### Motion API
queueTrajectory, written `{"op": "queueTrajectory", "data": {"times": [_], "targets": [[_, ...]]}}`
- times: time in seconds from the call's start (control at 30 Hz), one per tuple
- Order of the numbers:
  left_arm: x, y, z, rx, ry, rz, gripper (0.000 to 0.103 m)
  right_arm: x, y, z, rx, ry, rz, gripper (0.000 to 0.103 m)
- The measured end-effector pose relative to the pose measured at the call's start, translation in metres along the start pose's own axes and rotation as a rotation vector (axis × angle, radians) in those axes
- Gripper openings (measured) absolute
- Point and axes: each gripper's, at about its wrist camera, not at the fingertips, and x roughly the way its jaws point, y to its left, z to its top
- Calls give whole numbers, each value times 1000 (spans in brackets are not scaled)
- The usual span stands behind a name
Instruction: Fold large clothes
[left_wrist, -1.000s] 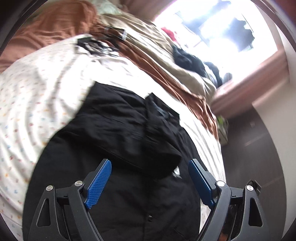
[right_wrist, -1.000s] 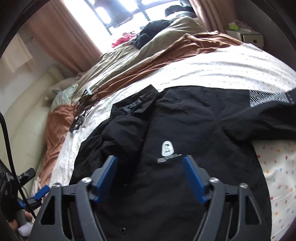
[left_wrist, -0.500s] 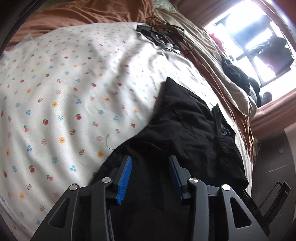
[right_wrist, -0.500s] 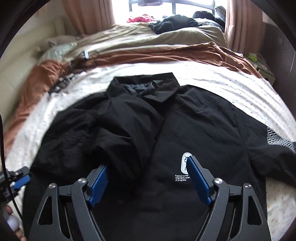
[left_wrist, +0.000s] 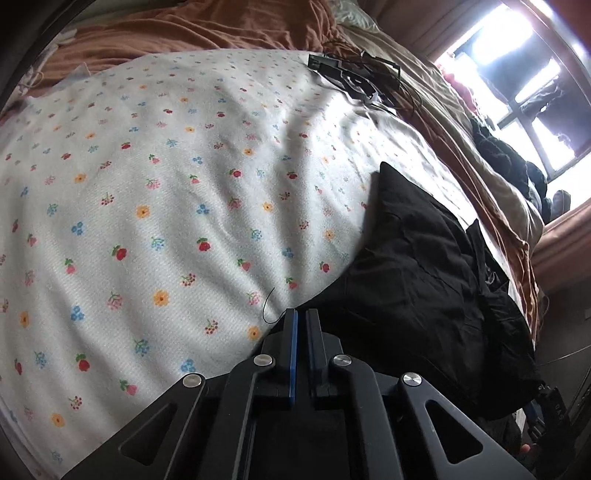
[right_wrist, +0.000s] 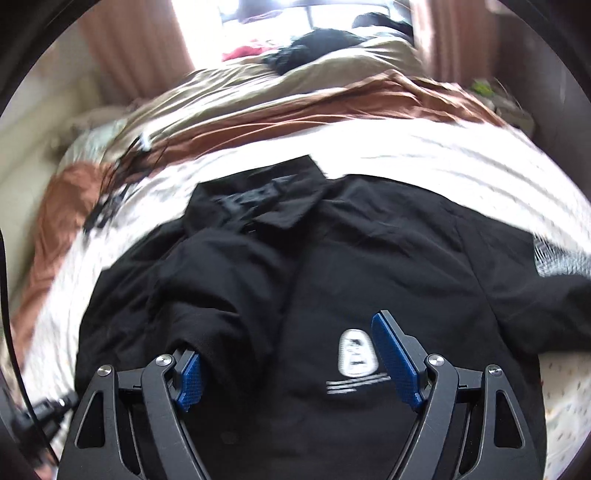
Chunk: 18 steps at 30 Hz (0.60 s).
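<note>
Black fabric of the jacket (left_wrist: 424, 280) on the flowered sheet (left_wrist: 147, 221) is now pinched at its left edge by the left gripper (left_wrist: 300, 317), which a second ago was spread, so a fold can begin, while the right gripper (right_wrist: 288, 354) hovers spread over the chest logo (right_wrist: 356, 352), collar pointing far toward the window.

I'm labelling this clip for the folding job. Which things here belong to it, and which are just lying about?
Job:
black jacket
left hand-held gripper, shut at its edge
right hand-held gripper, open over it

Lying about:
cables
brown blanket
dark clothes by the window
</note>
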Motion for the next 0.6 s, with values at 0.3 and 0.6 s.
{"op": "queueTrajectory", "data": {"times": [0.3, 0.6], "targets": [[0, 11, 2, -32, -32, -15, 3, 2, -55, -5, 231, 45, 138, 81], [-3, 18, 5, -54, -38, 18, 2, 30, -99, -30, 603, 94, 462, 25]]}}
